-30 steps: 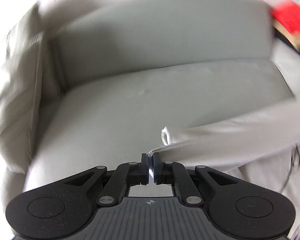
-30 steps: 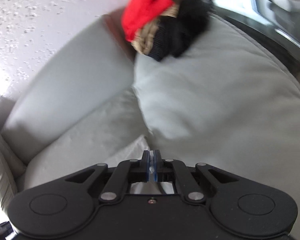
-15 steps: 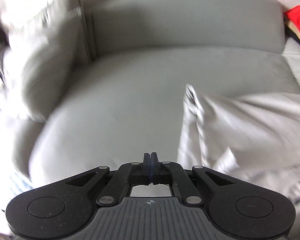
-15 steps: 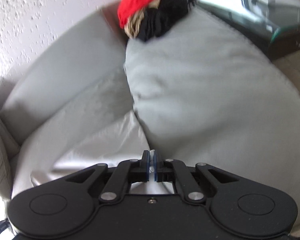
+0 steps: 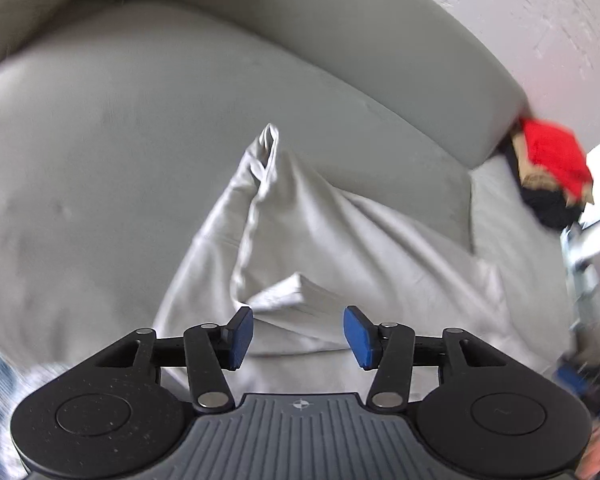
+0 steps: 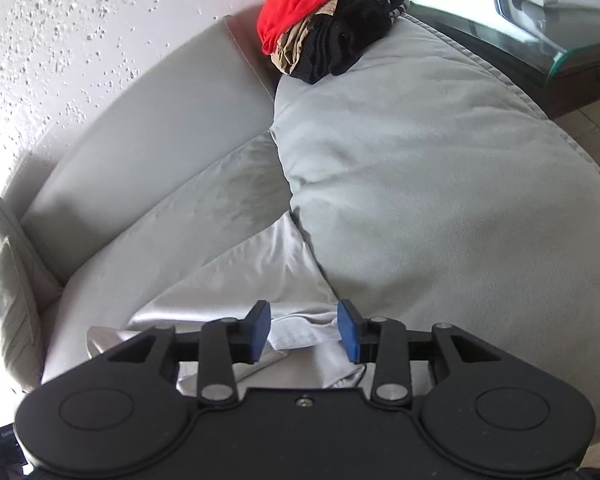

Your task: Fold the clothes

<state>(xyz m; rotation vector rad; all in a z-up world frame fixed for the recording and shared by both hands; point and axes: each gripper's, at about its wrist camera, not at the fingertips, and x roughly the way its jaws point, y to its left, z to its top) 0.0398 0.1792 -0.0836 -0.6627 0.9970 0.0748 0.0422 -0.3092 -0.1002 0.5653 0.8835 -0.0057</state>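
Left wrist view: left gripper (image 5: 298, 336) jaws have just been opening and now stand apart, blue pads (image 5: 240, 338) clear of cloth, nothing clamped. Pale grey garment (image 5: 308, 240) lies rumpled on the sofa seat cushion (image 5: 100, 152), starting just past the fingertips and running up and right; a folded edge sits in the gap ahead of the pads, not touched by them. One corner of the garment sticks up in a peak further away. Pile of red, tan and black clothes (image 5: 552, 172) sits far right at the sofa's end, well apart from the garment. Right wrist view: right gripper (image 6: 303, 332) jaws have also just been opening, pads apart, loose fabric of the same garment (image 6: 260, 280) lying between and under the fingertips, not pinched. Garment spreads left and away across the seat, its right edge against the big grey cushion (image 6: 440, 180). Clothes pile (image 6: 324, 28) rests on top of that cushion, by the textured wall (image 6: 80, 40). Glass-topped table (image 6: 540, 32) top right.
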